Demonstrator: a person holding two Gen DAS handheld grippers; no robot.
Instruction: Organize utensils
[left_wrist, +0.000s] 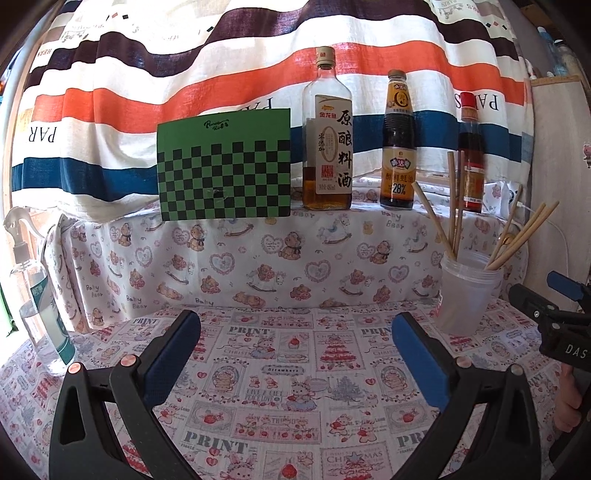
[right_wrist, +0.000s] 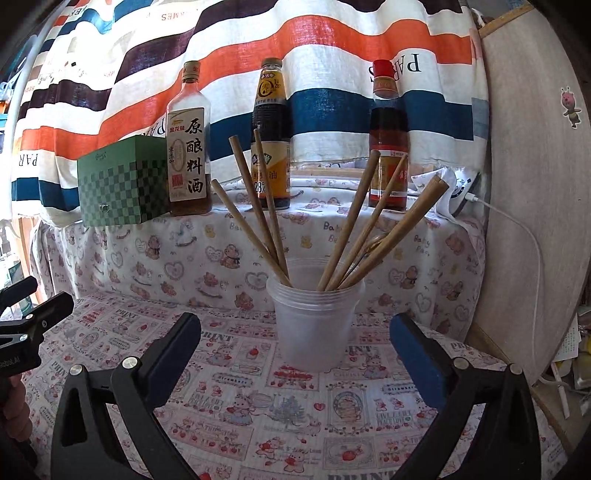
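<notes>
A translucent plastic cup (right_wrist: 314, 321) stands on the printed tablecloth and holds several wooden chopsticks (right_wrist: 354, 221) that fan out left and right. A thin metal utensil handle (right_wrist: 373, 245) also leans in it. My right gripper (right_wrist: 295, 332) is open and empty, its blue pads on either side of the cup and a little in front of it. In the left wrist view the cup (left_wrist: 467, 295) is at the right, with the chopsticks (left_wrist: 452, 206) sticking up. My left gripper (left_wrist: 295, 332) is open and empty over bare cloth. The right gripper (left_wrist: 554, 306) shows at the right edge.
Three sauce bottles (left_wrist: 327, 147) (left_wrist: 398, 147) (left_wrist: 471, 155) and a green checkered box (left_wrist: 225, 166) stand on the raised ledge behind. A clear spray bottle (left_wrist: 40, 295) stands at the left. A white cable (right_wrist: 532, 251) hangs by the right wall panel (right_wrist: 532, 166).
</notes>
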